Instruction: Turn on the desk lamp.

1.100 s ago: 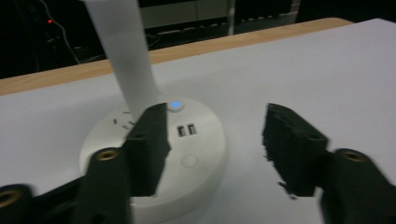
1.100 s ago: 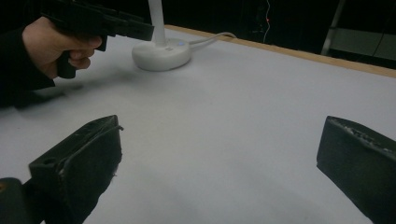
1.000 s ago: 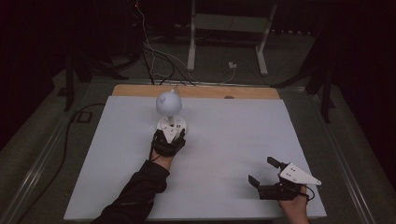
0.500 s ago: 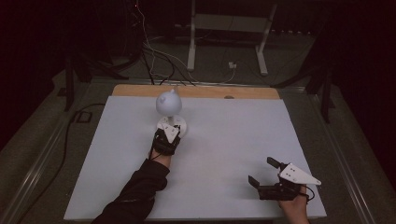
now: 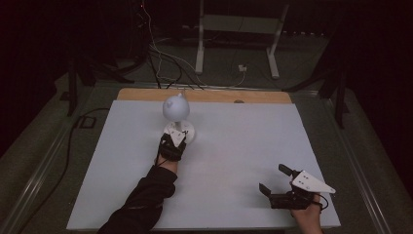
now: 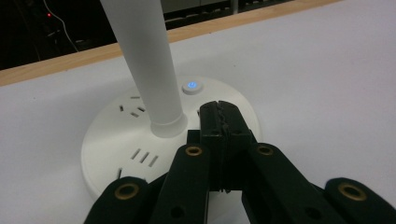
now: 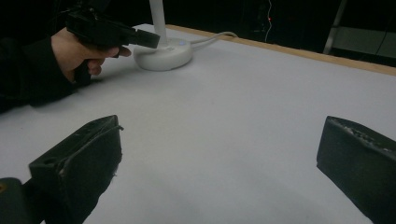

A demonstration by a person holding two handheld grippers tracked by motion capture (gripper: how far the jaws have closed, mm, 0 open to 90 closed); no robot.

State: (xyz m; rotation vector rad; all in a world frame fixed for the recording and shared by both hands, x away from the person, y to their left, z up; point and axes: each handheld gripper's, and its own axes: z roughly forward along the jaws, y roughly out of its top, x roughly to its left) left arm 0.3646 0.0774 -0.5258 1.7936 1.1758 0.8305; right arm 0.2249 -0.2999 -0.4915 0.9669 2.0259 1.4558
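While the right gripper [image 5: 275, 181] rests near the table's [image 5: 234, 146] front edge with jaws wide apart, the left gripper [image 6: 219, 112] hovers pressed together over the white lamp [image 5: 176, 117] base, just short of its blue-lit button [image 6: 191, 86]

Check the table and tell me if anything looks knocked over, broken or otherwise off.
Nothing stands out. The white lamp stands upright on its round base near the table's far edge, with its button glowing blue. The left gripper hangs shut over the base; the right gripper sits open, apart from everything.
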